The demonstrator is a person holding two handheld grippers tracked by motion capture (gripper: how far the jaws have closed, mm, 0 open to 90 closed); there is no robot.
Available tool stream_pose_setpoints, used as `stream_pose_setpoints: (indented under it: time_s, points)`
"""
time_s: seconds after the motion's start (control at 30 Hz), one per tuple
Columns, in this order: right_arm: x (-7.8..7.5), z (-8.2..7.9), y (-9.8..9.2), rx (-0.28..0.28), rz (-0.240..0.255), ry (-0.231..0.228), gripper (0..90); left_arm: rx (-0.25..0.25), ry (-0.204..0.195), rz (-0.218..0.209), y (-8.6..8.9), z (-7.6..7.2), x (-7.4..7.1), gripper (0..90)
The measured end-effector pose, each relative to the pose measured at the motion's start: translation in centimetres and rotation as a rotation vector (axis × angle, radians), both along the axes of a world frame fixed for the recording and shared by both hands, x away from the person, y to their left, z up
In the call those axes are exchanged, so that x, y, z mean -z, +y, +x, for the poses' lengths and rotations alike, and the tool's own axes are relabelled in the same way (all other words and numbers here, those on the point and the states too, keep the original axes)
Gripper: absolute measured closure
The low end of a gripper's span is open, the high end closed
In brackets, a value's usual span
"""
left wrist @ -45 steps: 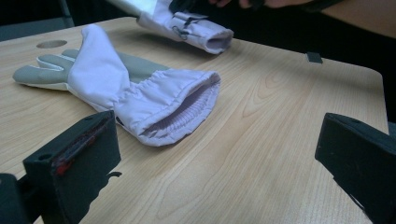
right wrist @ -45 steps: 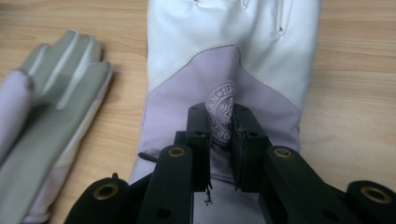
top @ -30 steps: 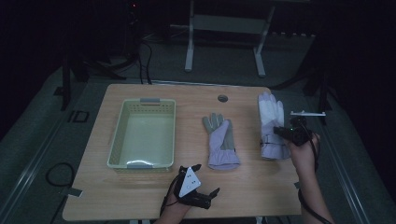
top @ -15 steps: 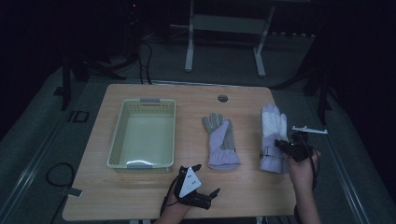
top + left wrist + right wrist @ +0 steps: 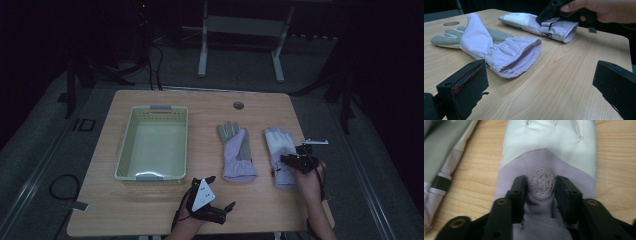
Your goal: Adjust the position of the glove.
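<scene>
Work in hand: the right gripper (image 5: 291, 159) is set down on the right glove (image 5: 280, 150), which lies flat on the table (image 5: 165, 102) near its right edge.
Right gripper state: its jaws have just been opening. In the right gripper view they stand partly apart on either side of the round badge (image 5: 542, 183) on the glove's back. Whether the pads press the cloth cannot be told, so it reads as open rather than holding.
Left gripper state: the left gripper (image 5: 212, 207) rests near the front edge of the table with its jaws wide apart and nothing between them.
Key relation: the right glove lies directly under and ahead of the right gripper. Its long axis runs from the cuff at the person's side to the fingers at the far side, in line with the way the jaws point, so the jaws span the glove's width.
Nearer hand: the right hand (image 5: 307, 175), by far.
Other glove: the left glove (image 5: 235, 150) lies just beside it, apart, parallel, cuff towards the person.
Basket: the basket (image 5: 125, 150) stands well to the left, with nothing in it.
Likely next: probably closing on a fold of cloth near the badge.
</scene>
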State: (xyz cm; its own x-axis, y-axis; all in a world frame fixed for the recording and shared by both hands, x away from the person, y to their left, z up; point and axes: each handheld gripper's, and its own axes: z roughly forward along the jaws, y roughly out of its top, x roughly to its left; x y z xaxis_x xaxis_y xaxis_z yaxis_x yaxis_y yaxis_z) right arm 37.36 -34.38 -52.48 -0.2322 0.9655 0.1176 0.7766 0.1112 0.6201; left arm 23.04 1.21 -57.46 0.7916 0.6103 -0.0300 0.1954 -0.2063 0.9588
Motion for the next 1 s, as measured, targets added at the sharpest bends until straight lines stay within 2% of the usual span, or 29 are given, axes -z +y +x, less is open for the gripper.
stream_pose_setpoints:
  time_s: [0.07, 0.17, 0.23, 0.3, 0.4, 0.47, 0.53, 0.7, 0.77, 0.8, 0.83, 0.9, 1.0]
  points:
    - [-0.6, 0.1, -0.6, -0.014, 0.029, -0.015, 50.0, 0.0, 0.0, 0.0, 0.0, 0.0, 0.0, 0.2]
    - [-1.5, 0.3, -1.2, -0.037, 0.031, -0.034, 47.3, 0.0, 0.0, 0.001, 0.0, 0.0, 0.0, 0.2]
    - [-2.0, 0.5, -1.8, -0.071, 0.057, -0.042, 45.6, 0.0, 0.0, -0.001, 0.0, 0.0, 0.0, 0.2]
    - [-2.2, 0.8, -2.2, -0.094, 0.092, -0.023, 43.3, 0.001, -0.001, -0.001, 0.0, 0.0, 0.0, 0.2]
    - [-2.0, 1.3, -2.3, -0.153, 0.059, 0.006, 42.5, 0.001, -0.002, 0.0, 0.0, 0.0, 0.0, 0.2]
    - [-1.8, 1.4, -2.3, -0.172, 0.061, 0.015, 42.5, 0.0, 0.0, -0.002, 0.0, 0.0, 0.0, 0.2]
    - [-0.9, 1.9, -2.5, -0.19, 0.065, 0.031, 42.9, 0.001, 0.001, -0.001, 0.0, 0.0, 0.0, 0.2]
    - [0.8, 2.4, -2.8, -0.207, 0.054, 0.04, 46.8, 0.001, 0.001, 0.001, 0.0, 0.0, 0.0, 0.2]
    - [0.9, 2.5, -2.8, -0.211, 0.058, 0.036, 48.5, 0.002, 0.001, 0.0, 0.0, 0.0, 0.0, 0.2]
    - [0.8, 2.6, -2.5, -0.24, 0.03, 0.042, 55.0, 0.001, 0.0, 0.0, 0.0, 0.0, 0.0, 0.2]
    - [0.7, 2.7, -2.4, -0.25, 0.024, 0.05, 59.7, 0.001, 0.0, 0.001, 0.0, 0.0, 0.0, 0.2]
    - [0.7, 2.8, -2.3, -0.247, 0.038, 0.071, 63.0, 0.001, 0.001, 0.001, 0.0, 0.0, 0.0, 0.2]
    - [0.8, 2.8, -2.4, -0.23, 0.056, 0.074, 66.0, 0.001, 0.001, 0.001, 0.0, 0.0, 0.0, 0.2]
